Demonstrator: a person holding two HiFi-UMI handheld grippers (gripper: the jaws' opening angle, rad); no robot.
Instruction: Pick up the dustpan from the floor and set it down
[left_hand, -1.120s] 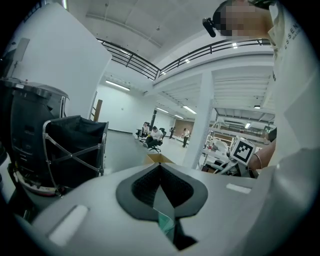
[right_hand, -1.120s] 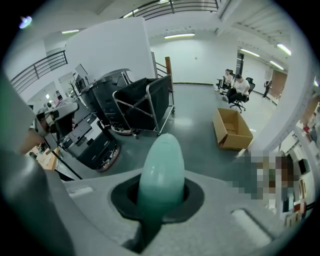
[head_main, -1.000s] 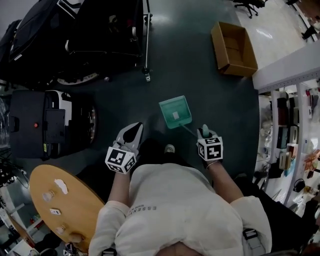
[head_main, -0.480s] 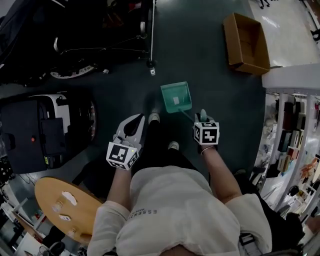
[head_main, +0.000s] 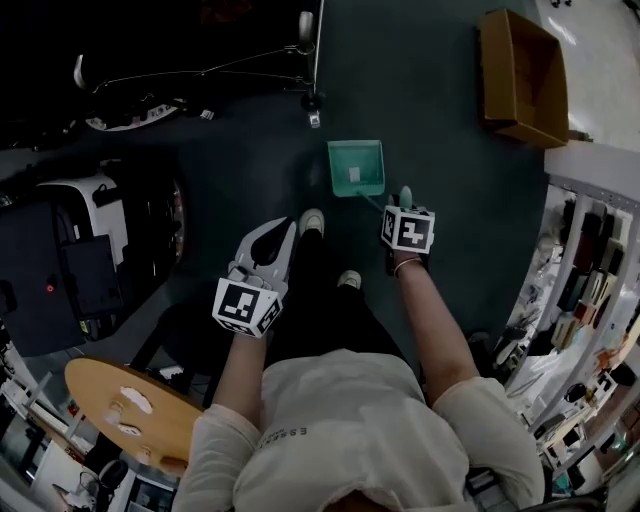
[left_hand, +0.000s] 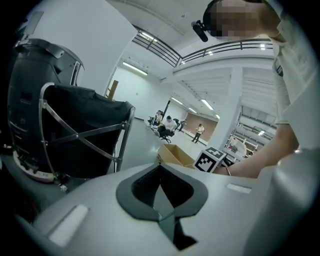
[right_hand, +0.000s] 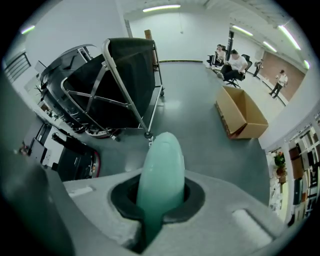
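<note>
A green dustpan (head_main: 356, 167) hangs over the dark floor just ahead of the person's shoes (head_main: 312, 222). Its thin shaft runs back to a rounded green handle (right_hand: 160, 170) that pokes up through my right gripper (head_main: 403, 208), which is shut on it. Seen from the right gripper view, the handle fills the gap in that gripper (right_hand: 156, 212) and hides the pan below. Whether the pan touches the floor I cannot tell. My left gripper (head_main: 285, 232) is held to the left of the dustpan, apart from it, jaws shut with nothing between them (left_hand: 161, 186).
An open cardboard box (head_main: 520, 75) lies on the floor at the far right. A black folding cart with a caster (head_main: 313, 103) stands just beyond the dustpan. A black machine (head_main: 80, 260) sits at the left, a round wooden table (head_main: 130, 410) behind it, shelves (head_main: 590, 260) at the right.
Both grippers have moved forward and lower. The dustpan has travelled with the right gripper toward the cart's caster. The person has stepped forward, so the shoes now show.
</note>
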